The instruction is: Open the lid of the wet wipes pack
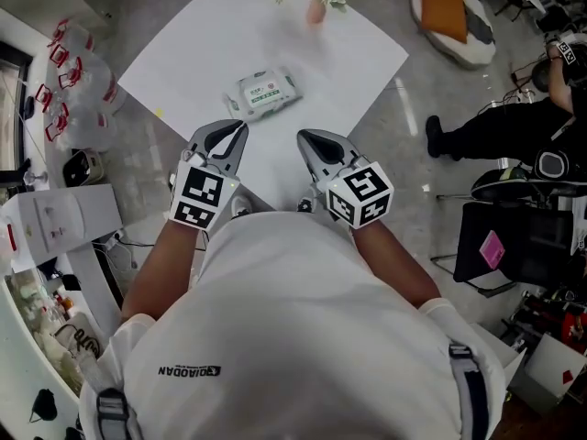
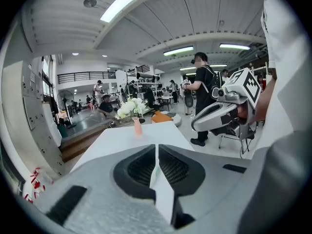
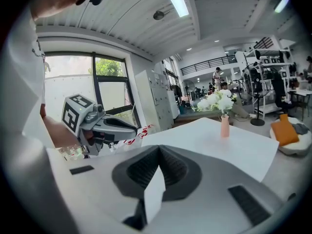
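The white counter [image 1: 348, 62] fills the view. Over its near corner hang the left claw [image 1: 241, 128] and right claw [image 1: 303, 137], each pressed together and empty. The wipes pack [image 1: 263, 93] lies flat mid-counter beyond them, its long axis left-right with the right end angled away.

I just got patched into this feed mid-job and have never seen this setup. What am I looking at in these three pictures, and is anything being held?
There is no robot arm here: a person holds a two-fingered tool in each hand. The head view looks down from the person's head. It shows the left gripper and right gripper above the near corner of a white table. On the table lies the wet wipes pack, with neither gripper touching it, and beyond it a pink vase of flowers. The other two pictures come from a camera riding on each gripper, looking along its fingers. In both gripper views the fingers are closed together with nothing between them, so nothing is held.
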A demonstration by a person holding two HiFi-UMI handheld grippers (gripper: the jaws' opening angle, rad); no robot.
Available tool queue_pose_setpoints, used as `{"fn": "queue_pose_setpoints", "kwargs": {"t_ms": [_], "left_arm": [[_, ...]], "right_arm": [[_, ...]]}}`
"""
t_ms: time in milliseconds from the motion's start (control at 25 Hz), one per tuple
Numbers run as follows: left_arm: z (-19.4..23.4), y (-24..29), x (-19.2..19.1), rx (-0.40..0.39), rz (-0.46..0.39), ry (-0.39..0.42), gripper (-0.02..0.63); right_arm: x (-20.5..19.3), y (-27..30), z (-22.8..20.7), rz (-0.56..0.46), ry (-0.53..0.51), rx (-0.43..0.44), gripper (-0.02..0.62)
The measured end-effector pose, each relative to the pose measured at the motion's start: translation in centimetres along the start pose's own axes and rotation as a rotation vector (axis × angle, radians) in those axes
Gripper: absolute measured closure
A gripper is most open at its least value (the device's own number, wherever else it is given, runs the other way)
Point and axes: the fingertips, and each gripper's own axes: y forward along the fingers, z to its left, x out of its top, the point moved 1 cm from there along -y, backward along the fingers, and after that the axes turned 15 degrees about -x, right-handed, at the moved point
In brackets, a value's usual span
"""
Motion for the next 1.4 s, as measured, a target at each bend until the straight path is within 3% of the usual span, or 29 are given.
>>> {"fn": "queue_pose_setpoints", "kwargs": {"t_ms": [640,880,1400], "left_arm": [[0.7,1.5,-2.2,0.005,0.112,0.112,0.548],[1.9,3.9,-3.8,-0.008,0.212,0.234,0.548],[5.7,13.8,-9.8,-0.114,0.430,0.343,0.548]], "right_arm": [[-1.3,-0.8,-0.4,0.012,0.029,-0.047,0.589],[-2.0,-1.2,-0.8,0.028,0.034,-0.073,0.589],[-4.7,-1.8,-2.1,0.086,0.091,-0.126,0.589]]}}
